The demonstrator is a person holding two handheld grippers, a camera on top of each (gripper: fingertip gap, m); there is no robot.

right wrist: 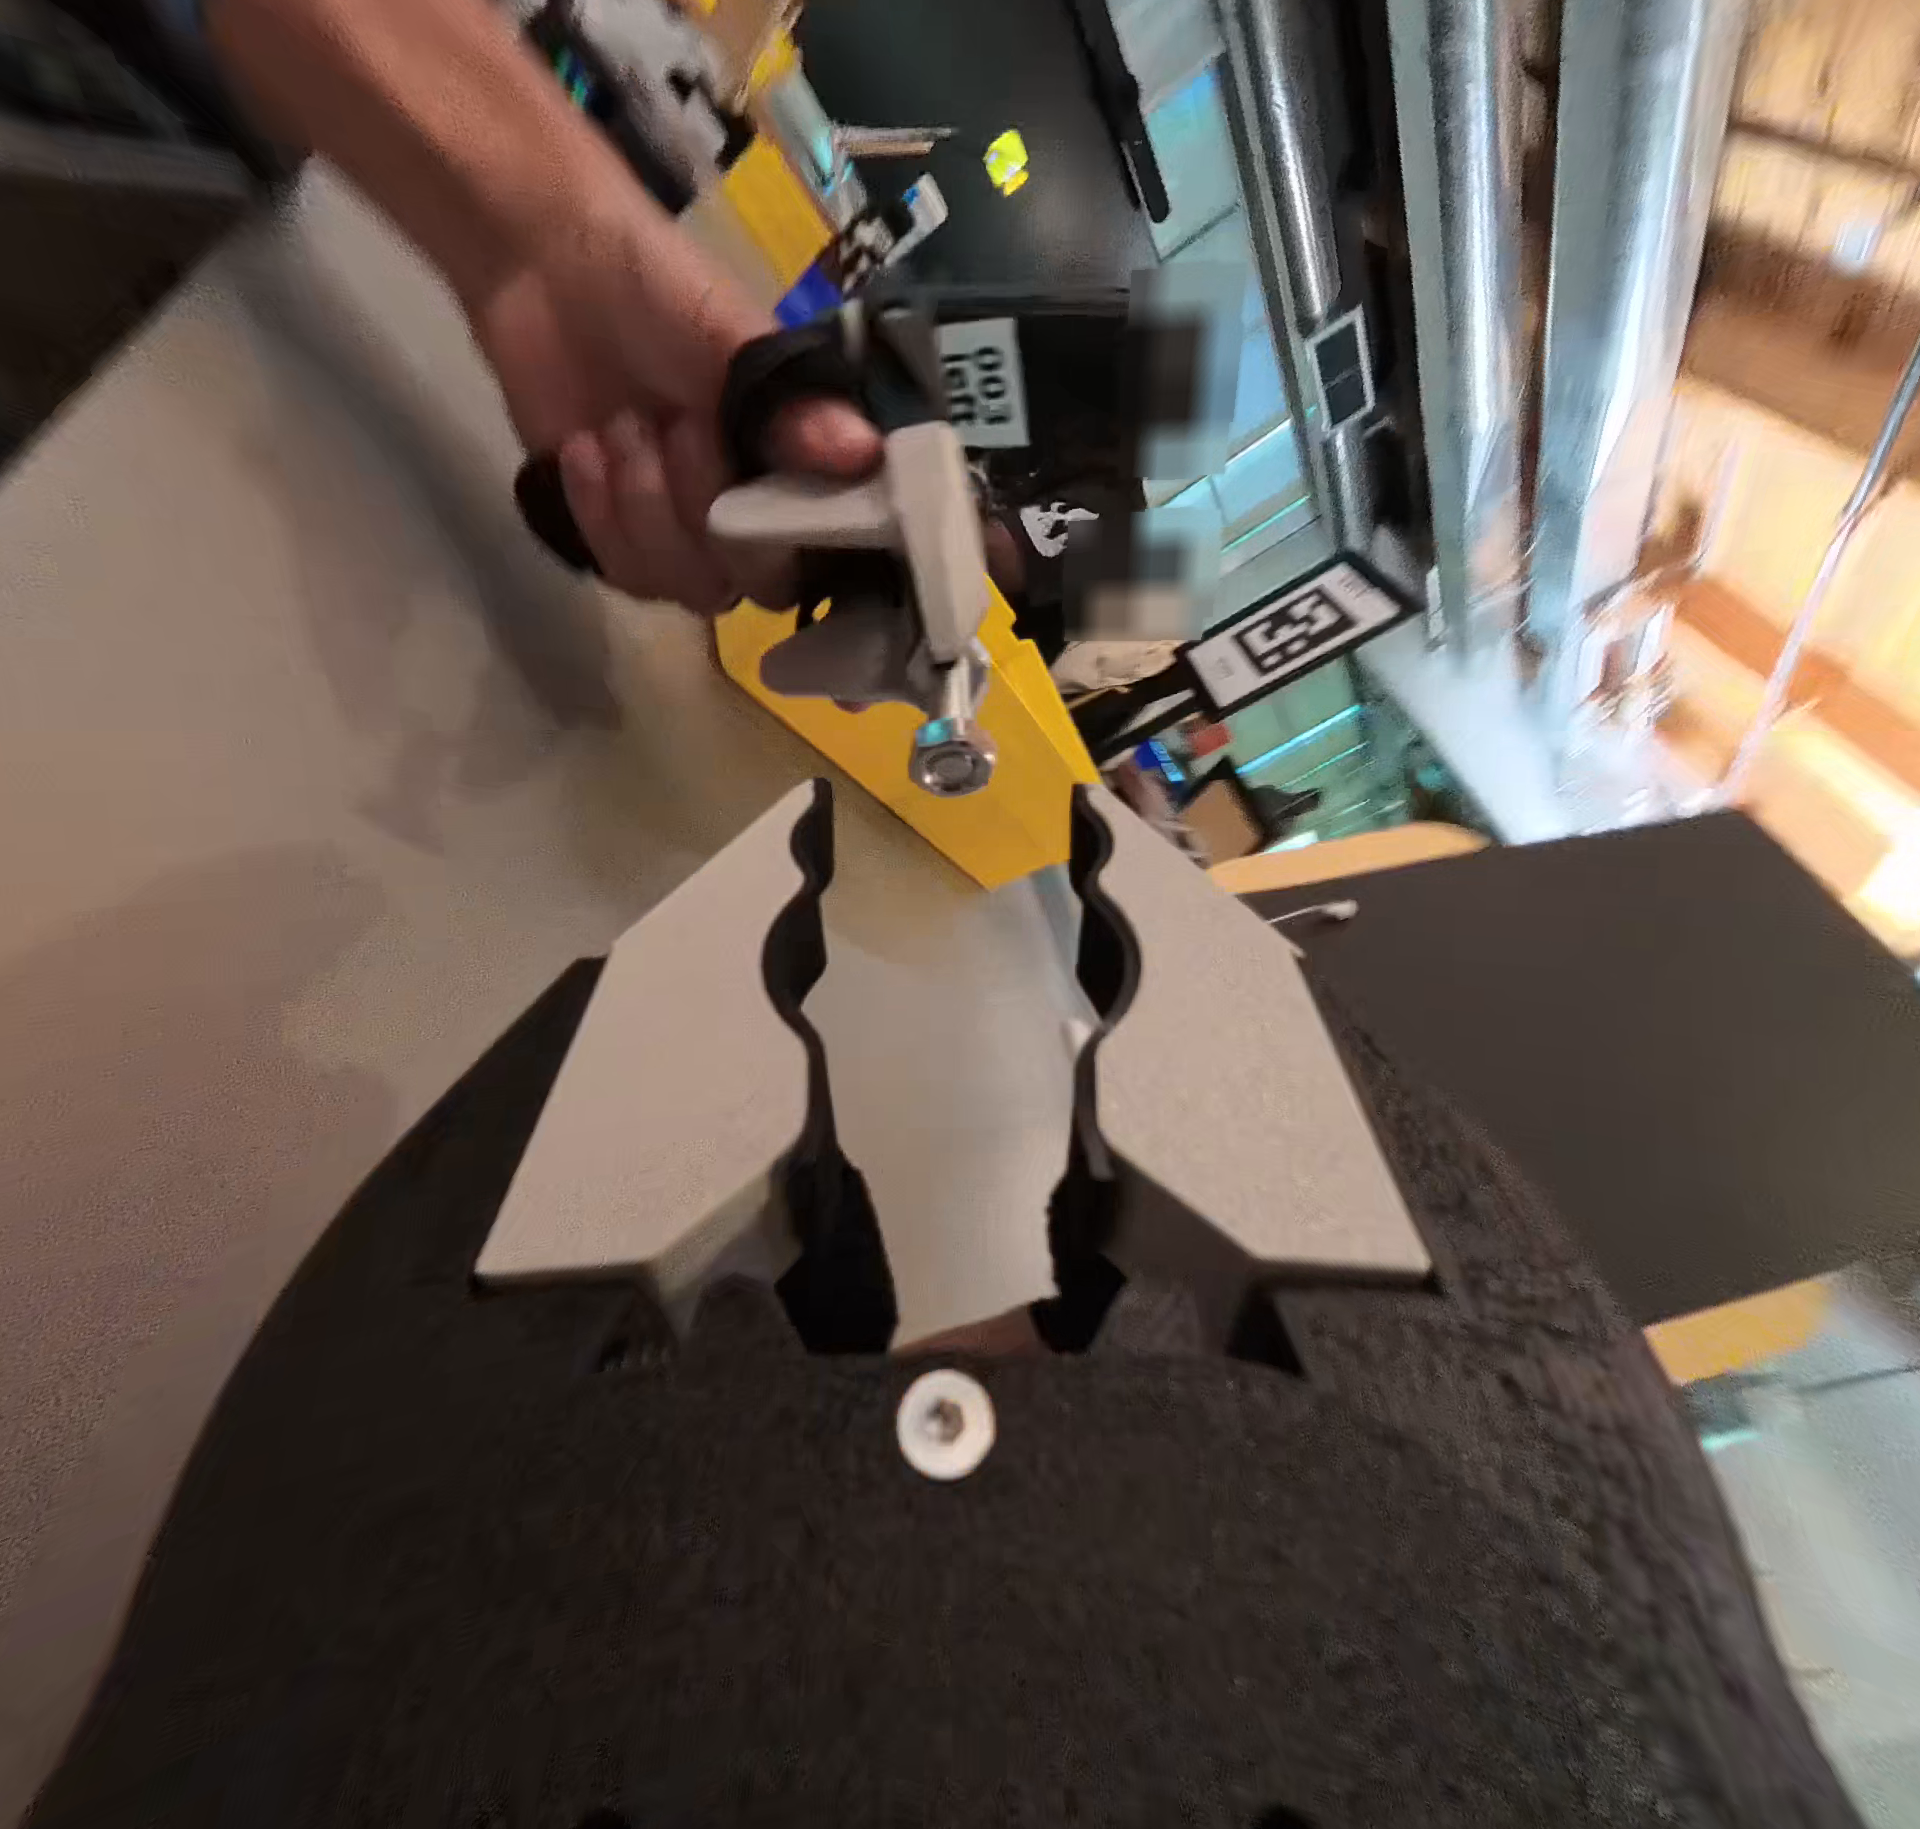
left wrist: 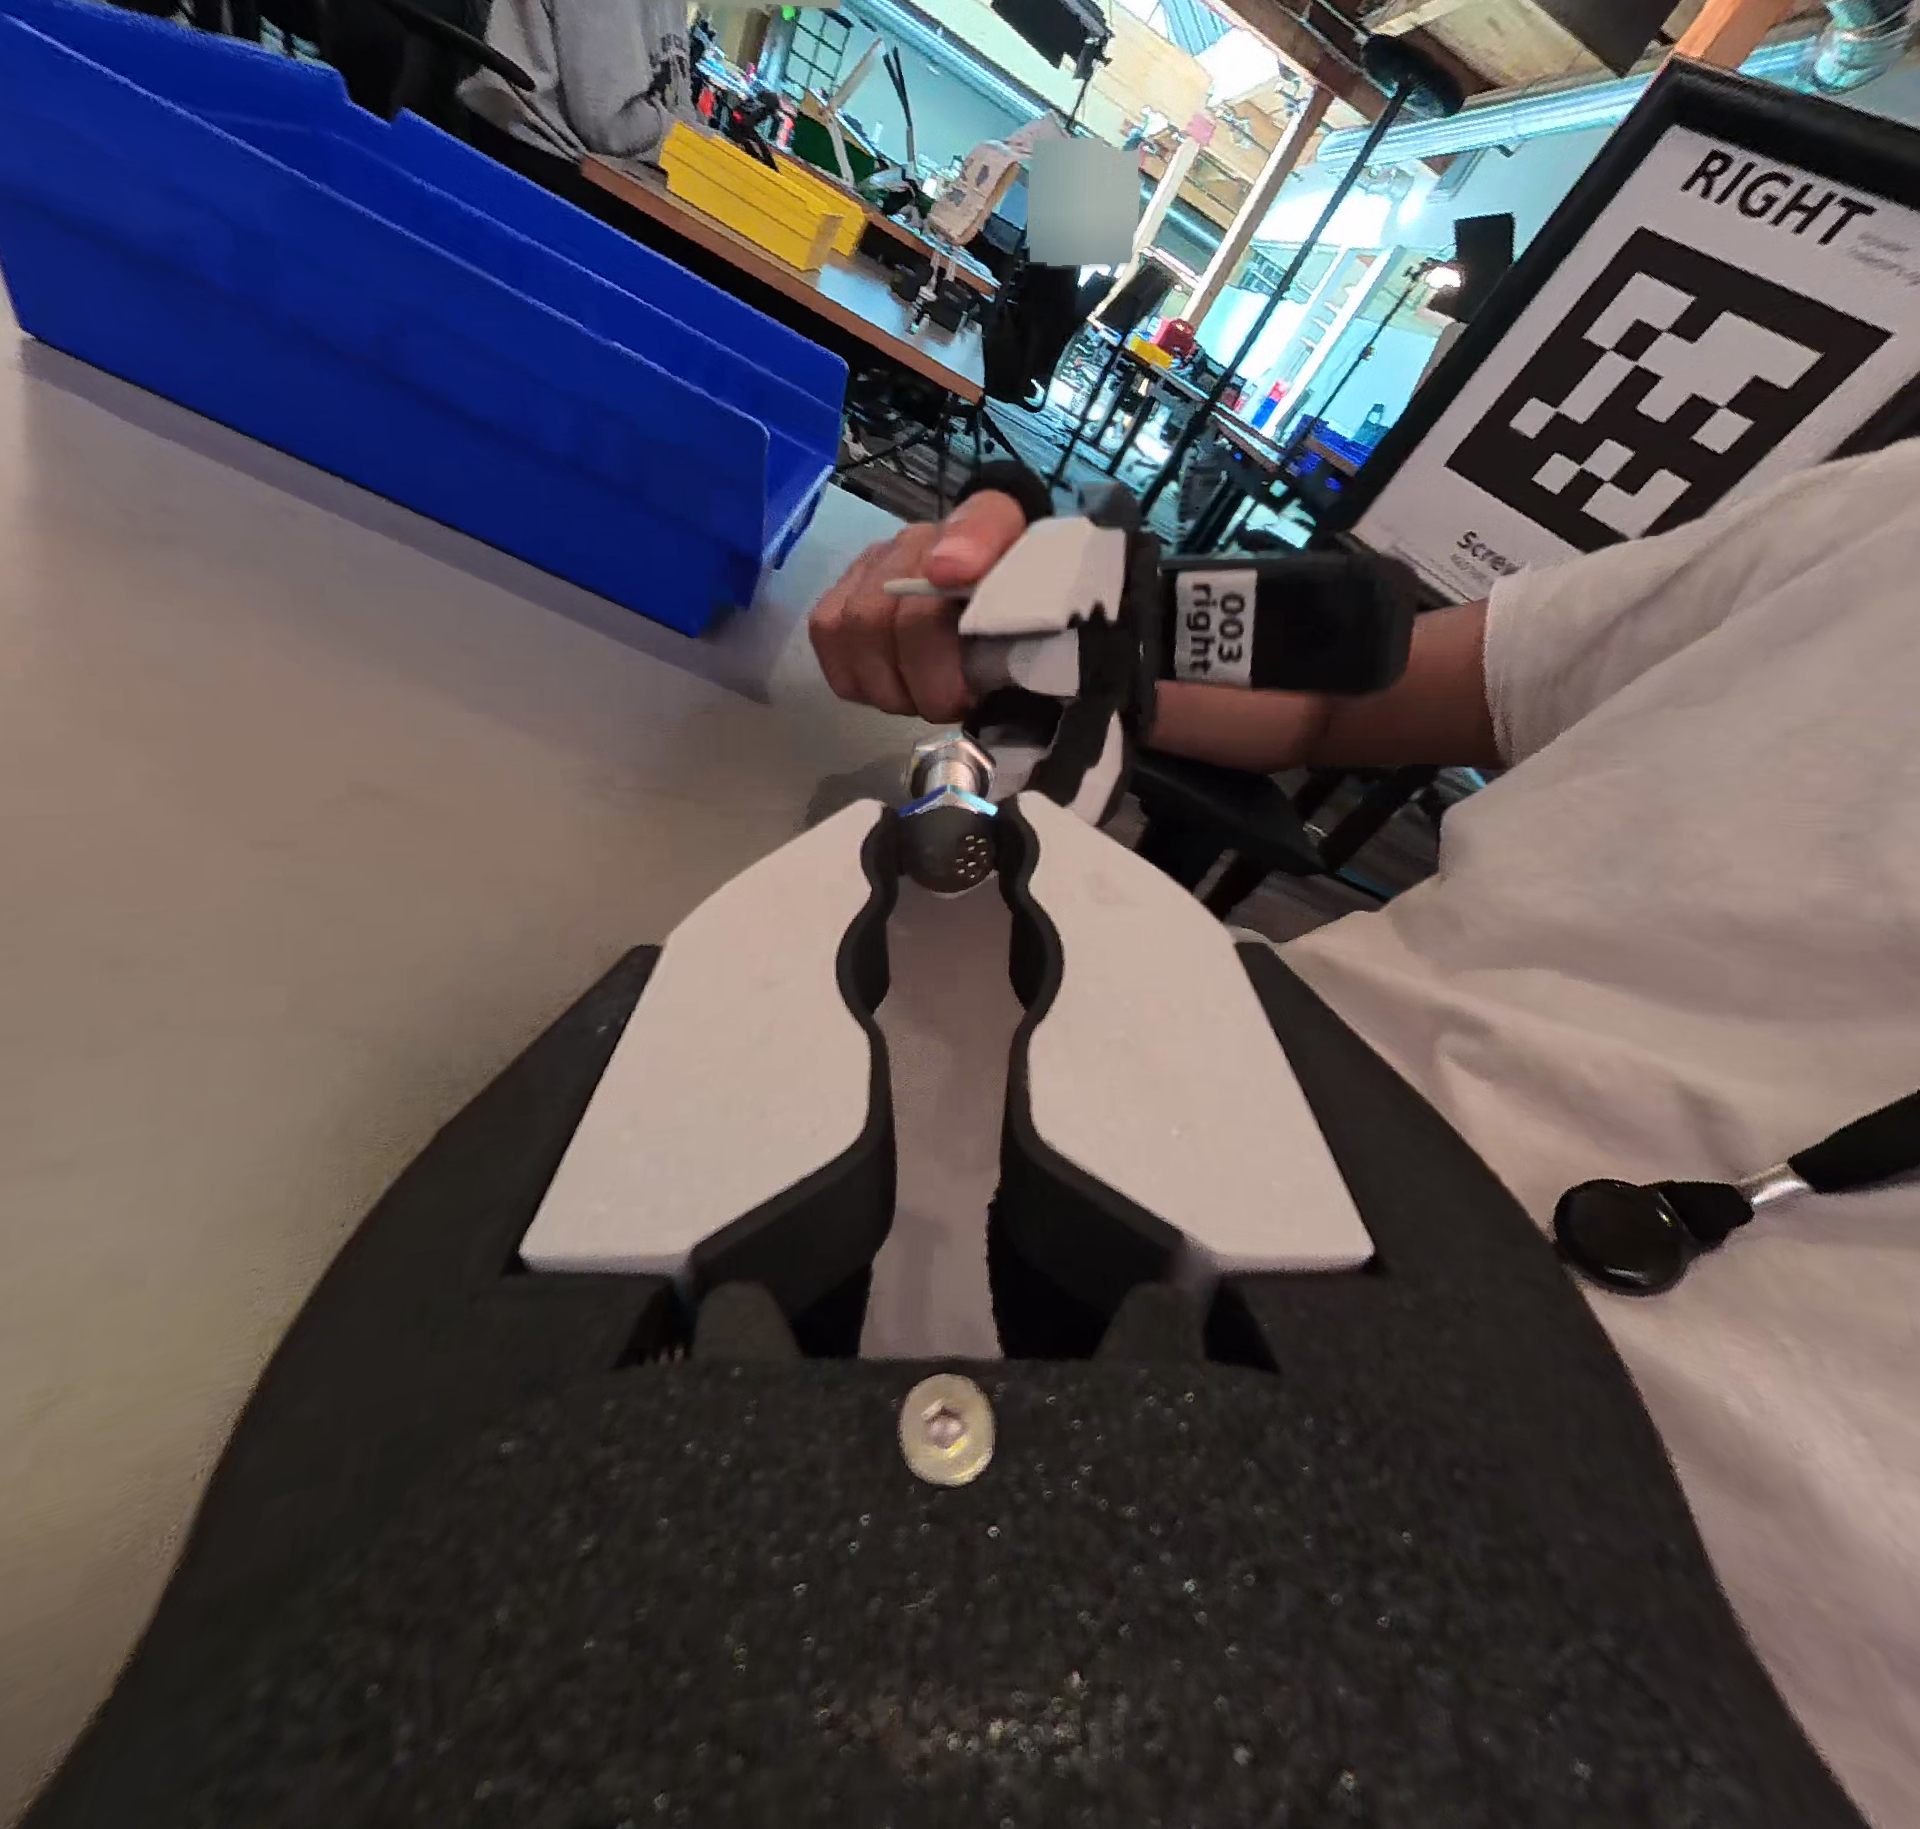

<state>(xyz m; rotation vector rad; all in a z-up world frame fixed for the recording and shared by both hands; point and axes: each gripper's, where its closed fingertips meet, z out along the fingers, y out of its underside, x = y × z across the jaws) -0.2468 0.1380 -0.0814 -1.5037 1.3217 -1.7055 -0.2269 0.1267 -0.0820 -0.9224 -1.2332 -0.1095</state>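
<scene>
The left claw (left wrist: 948,849) grips a silver bolt (left wrist: 951,865) by its head, pads pressed on both sides — the shank points away and carries a nut (left wrist: 940,756) at its far end. The right claw (right wrist: 948,823) stands wide open with nothing between its pads, just short of the nut. Beyond the bolt, a blue bin (left wrist: 416,325) sits on the white tabletop (left wrist: 260,792); a yellow bin (right wrist: 966,803) lies behind it.

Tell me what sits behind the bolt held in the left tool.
In the right wrist view, a yellow bin on the pale table lies behind the bolt, whose head the left tool grips. The bin's inside is hidden. The right tool stands open.
</scene>
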